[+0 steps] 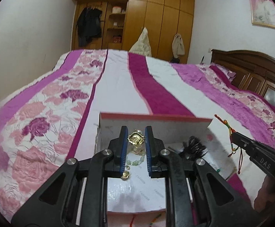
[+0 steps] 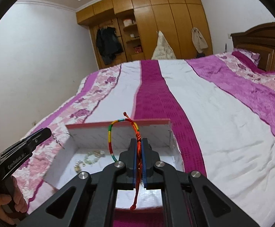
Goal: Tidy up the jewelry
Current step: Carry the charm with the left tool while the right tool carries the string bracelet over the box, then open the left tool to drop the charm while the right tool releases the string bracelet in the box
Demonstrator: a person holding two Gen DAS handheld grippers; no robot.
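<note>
Above the box [image 1: 184,121], which lies open on the bed [image 1: 118,87], both grippers carry jewelry. A gold brooch [image 1: 136,139] with small pearls sits pinched between the blue pads of the left gripper [image 1: 136,141], jaws closed on it, poised over the box floor, likely so it can be let go beside the pieces already inside. Those pieces, a pale green bead bracelet [image 1: 136,160] and a small gold item [image 1: 126,175], lie on the box floor near its left wall; a black feathery piece [image 1: 194,147] rests toward its right wall. The right gripper [image 2: 139,147] is clamped tight on the red knotted part of a braided cord bracelet [image 2: 118,132], whose rainbow loop stands up in front of the box's raised back wall while a red tail hangs below the jaws; holding it by the knot probably keeps the loop from tangling. The box lining is printed with a repeated "FASHION". On the gripper bodies, "DAS" and "GenRobot.AI" can be read. Beyond the box stand a wardrobe [image 1: 156,19] and a headboard [image 1: 260,71].
</note>
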